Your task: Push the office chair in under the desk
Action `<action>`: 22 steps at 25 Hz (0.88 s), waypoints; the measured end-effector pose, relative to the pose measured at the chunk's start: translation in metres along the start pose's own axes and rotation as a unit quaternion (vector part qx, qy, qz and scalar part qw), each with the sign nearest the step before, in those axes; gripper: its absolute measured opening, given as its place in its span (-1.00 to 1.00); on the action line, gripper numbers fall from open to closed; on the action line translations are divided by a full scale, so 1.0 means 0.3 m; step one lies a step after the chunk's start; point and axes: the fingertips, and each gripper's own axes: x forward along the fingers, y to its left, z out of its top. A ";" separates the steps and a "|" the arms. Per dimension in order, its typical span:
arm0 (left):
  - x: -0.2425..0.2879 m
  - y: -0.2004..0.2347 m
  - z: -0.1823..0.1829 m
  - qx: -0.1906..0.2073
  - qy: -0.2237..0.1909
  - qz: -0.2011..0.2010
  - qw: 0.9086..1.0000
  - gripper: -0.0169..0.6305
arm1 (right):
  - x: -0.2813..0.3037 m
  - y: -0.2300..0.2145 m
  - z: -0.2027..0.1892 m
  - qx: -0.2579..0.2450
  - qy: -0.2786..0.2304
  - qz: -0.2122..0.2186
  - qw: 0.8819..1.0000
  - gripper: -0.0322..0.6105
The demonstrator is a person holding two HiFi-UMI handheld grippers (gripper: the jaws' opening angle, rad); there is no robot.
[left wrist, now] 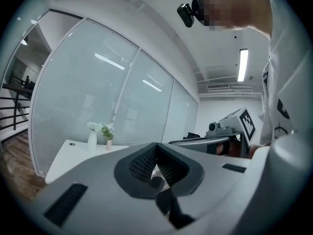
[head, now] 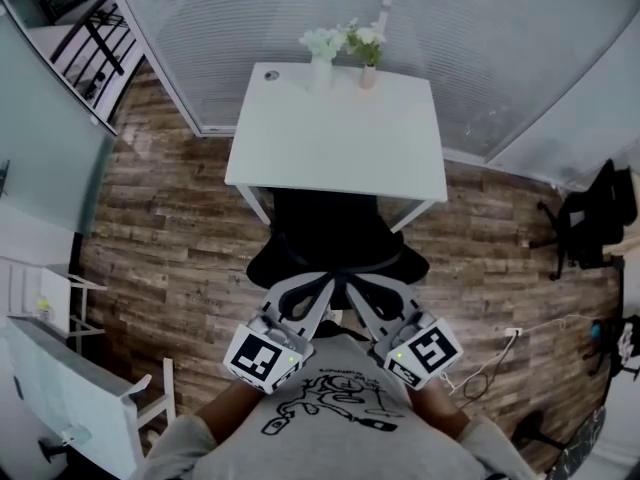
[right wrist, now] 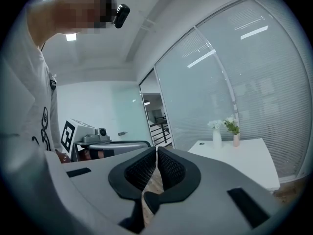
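Chair (head: pixel 335 253) under the desk (head: pixel 340 138) sits just beyond left tongs (head: pixel 322 288) and right tongs (head: pixel 358 294), both clenched empty.

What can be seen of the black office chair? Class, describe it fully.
The office chair is black, seen from above: wide seat, curved backrest, base hidden. It stands on the wood floor, front tucked under the white desk, back towards the person. The left gripper and right gripper sit by its backrest; contact cannot be told.
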 end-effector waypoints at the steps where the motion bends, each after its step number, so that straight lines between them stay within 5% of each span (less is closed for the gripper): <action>1: -0.001 -0.004 0.002 -0.001 0.000 -0.001 1.000 -0.94 | -0.001 0.001 0.005 0.000 -0.002 -0.002 1.000 -0.77; 22: 0.017 0.006 0.007 0.004 0.005 0.002 1.000 -0.94 | 0.000 -0.028 0.038 -0.009 -0.010 -0.016 1.000 -0.77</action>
